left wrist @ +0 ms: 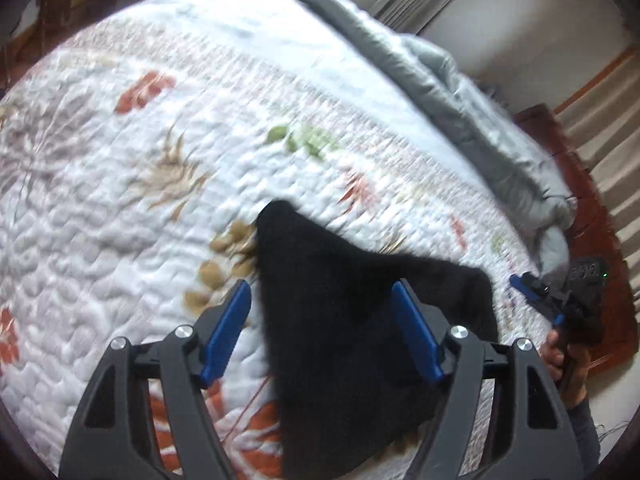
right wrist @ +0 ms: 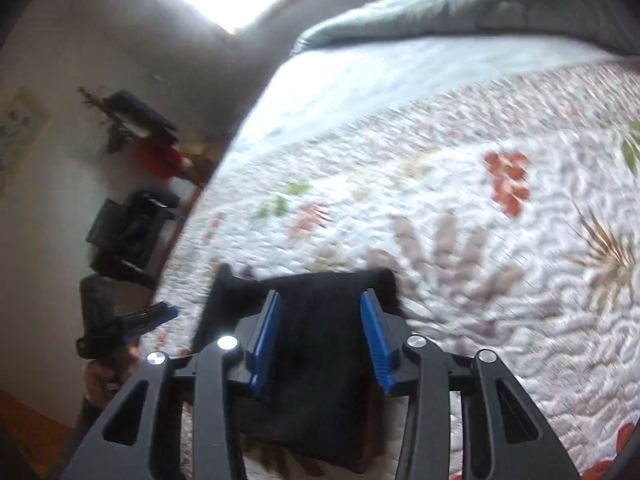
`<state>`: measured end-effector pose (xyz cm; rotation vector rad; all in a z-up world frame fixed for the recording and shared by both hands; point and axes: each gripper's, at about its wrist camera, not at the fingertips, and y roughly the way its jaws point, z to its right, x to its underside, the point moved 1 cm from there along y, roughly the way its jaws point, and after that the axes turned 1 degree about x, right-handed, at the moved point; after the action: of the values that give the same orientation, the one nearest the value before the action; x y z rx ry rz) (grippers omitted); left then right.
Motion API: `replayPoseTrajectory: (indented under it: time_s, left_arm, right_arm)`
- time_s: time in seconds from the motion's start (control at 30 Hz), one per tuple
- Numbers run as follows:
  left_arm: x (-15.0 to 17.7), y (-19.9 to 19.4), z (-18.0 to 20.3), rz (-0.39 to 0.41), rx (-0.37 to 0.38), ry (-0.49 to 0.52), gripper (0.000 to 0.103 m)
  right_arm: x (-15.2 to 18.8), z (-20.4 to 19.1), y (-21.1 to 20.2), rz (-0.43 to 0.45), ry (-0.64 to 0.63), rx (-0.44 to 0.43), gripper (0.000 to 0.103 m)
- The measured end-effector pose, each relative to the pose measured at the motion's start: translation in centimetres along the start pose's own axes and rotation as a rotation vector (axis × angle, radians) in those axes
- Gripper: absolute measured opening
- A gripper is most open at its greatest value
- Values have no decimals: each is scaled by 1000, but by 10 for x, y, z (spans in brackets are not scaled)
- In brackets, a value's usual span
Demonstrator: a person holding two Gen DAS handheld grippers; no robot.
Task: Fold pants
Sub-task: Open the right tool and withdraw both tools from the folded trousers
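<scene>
Black pants lie in a folded bundle on a white floral quilt. My left gripper is open above the bundle, its blue fingers standing wide to either side and clear of the cloth. In the right wrist view the pants lie under my right gripper, which is open with blue fingers apart over the cloth. The right gripper also shows in the left wrist view at the bundle's right, hand-held. The left gripper also shows in the right wrist view at the left.
A grey duvet is bunched along the far edge of the bed. A red rug lies on the floor beyond the bed's right side. Dark items and a red object sit by the wall left of the bed.
</scene>
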<state>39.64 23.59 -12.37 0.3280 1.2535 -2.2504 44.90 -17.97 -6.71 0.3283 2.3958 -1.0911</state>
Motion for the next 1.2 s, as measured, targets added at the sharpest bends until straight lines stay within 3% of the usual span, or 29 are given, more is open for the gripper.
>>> replayPoseTrajectory:
  time_s: [0.07, 0.17, 0.2, 0.27, 0.3, 0.37, 0.5, 0.57, 0.67, 0.77, 0.9, 1.0, 1.07, 1.2]
  left_arm:
    - [-4, 6, 13, 30, 63, 27, 74]
    - [-6, 39, 27, -25, 138, 10, 73]
    - [-6, 52, 26, -46, 128, -7, 71]
    - [-3, 72, 21, -72, 92, -43, 69]
    - [-4, 78, 12, -82, 90, -62, 67]
    - [-2, 88, -3, -108, 106, -107, 64]
    - [-2, 81, -3, -98, 112, -101, 66]
    - [0, 59, 5, -58, 97, -94, 75]
    - [17, 11, 25, 33, 87, -7, 80]
    - [48, -24, 43, 70, 98, 79, 80]
    - [97, -20, 52, -2, 141, 112, 75]
    - [123, 10, 43, -88, 123, 94, 70]
    - [130, 24, 37, -104, 107, 87, 69]
    - [125, 16, 29, -87, 162, 12, 74]
  right_arm:
    - [-2, -10, 21, -44, 2, -22, 38]
    - [2, 3, 58, -103, 43, 35, 35]
    - [3, 12, 66, -108, 70, 50, 31]
    - [9, 36, 78, -121, 121, 82, 5]
    - [13, 49, 80, -124, 143, 81, 0]
    - [17, 66, 82, -132, 167, 49, 0]
    - [15, 51, 63, -101, 131, 6, 5]
    - [15, 35, 41, -68, 91, -11, 18]
    - [30, 8, 13, -39, 28, -57, 18]
    - [59, -5, -3, -41, 3, -90, 18]
    - [97, 13, 6, -84, 45, -62, 17]
    - [110, 39, 20, -110, 84, -13, 0]
    - [111, 51, 20, -104, 124, -26, 0]
    - [114, 47, 2, -76, 148, -14, 4]
